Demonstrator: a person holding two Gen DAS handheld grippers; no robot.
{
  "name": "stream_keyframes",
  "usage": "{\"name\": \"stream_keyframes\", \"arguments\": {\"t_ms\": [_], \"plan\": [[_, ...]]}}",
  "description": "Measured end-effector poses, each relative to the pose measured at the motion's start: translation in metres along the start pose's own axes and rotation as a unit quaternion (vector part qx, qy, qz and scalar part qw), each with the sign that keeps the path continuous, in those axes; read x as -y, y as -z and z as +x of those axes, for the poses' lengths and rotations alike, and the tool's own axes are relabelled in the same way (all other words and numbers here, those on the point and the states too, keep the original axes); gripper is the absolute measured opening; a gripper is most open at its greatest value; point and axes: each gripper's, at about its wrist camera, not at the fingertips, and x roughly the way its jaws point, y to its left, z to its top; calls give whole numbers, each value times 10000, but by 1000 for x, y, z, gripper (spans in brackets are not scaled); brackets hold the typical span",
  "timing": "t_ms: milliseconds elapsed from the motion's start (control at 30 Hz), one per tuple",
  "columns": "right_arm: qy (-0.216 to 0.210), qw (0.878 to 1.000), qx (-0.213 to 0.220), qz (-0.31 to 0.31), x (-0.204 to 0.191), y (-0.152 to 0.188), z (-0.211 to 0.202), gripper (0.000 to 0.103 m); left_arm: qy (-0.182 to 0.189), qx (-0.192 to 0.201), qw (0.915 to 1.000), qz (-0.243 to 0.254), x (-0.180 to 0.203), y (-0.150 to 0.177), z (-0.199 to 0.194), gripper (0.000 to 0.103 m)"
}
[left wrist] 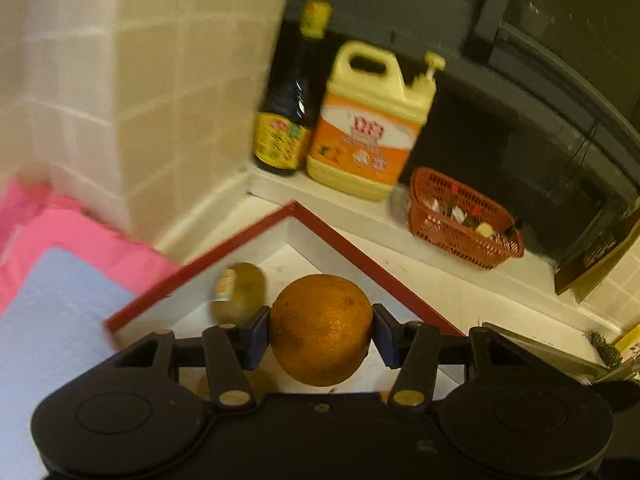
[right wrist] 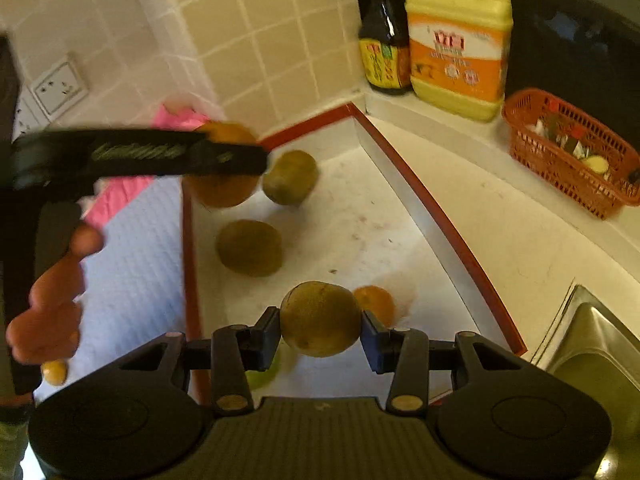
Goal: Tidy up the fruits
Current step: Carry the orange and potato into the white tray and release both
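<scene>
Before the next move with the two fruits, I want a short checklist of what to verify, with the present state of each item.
1. Left gripper holds the orange between both pads: ok.
2. Right gripper holds a kiwi between both pads: ok.
3. Red-rimmed tray has bare floor for setting fruit down: ok.
4. Loose fruits in the tray, two kiwis and a small orange fruit, lie apart from the held kiwi: ok.
5. Left gripper stays apart from the right one in the right wrist view: ok.
6. Height of the held fruits above the tray floor: cannot tell.
</scene>
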Motion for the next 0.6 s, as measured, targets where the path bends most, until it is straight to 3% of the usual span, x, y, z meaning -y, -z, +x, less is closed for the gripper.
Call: {"name": "stream_keyframes", "arguments": {"t_ms": [267,600], "plan": [[-99,9980,-600,-152,5,9,43,45,96,-748,9971,-138,1,6,73,63],[-69,9963,-840,-179,8,8,67,47,47,-1018,9946,-221,-3,9,92,63]]}}
